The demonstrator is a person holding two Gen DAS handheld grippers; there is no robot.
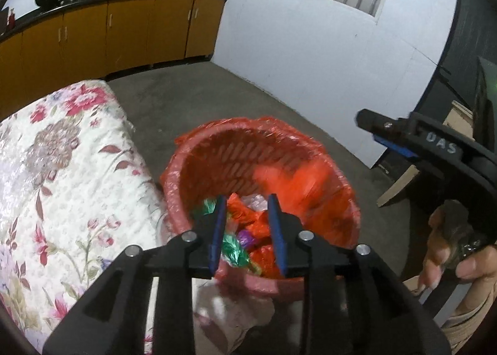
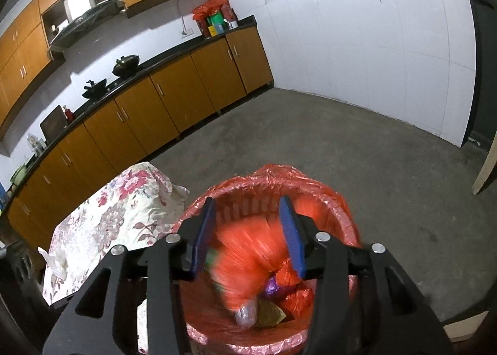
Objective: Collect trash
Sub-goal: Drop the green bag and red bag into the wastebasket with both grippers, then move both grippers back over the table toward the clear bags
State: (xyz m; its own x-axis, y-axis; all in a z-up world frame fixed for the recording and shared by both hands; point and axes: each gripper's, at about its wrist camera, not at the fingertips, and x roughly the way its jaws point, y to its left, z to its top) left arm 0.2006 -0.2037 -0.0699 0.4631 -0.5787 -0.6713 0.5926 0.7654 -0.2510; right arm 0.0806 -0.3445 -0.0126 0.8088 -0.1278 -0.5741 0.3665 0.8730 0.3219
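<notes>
Grey concrete floor (image 2: 357, 149) is stretching back to a white wall (image 2: 366, 44) and a long run of orange-brown cabinets (image 2: 174, 97) under a dark counter, where two black woks (image 2: 125, 64) are sitting. Nearer, a flowered cloth (image 1: 62, 174) is covering a table just beside a red bin (image 1: 192, 165) lined with a red plastic bag (image 2: 279, 174).

The left gripper (image 1: 247, 227) is hovering over the near rim of the bin, its blue-padded fingers (image 1: 217, 230) standing apart with nothing between them. Below it, crumpled wrappers (image 1: 236, 249) in green, purple and orange are lying in the bottom of the bin.

The right gripper (image 2: 248, 237) is hanging above the bin too, its jaws spread wide and holding nothing. A blurred orange bag (image 2: 248, 261) is showing inside the bin beneath it, smeared by motion, so I cannot tell whether it is touching the pile. In the left wrist view, the person's right hand (image 1: 450, 249) is gripping the handle of the right tool at the picture's edge.
</notes>
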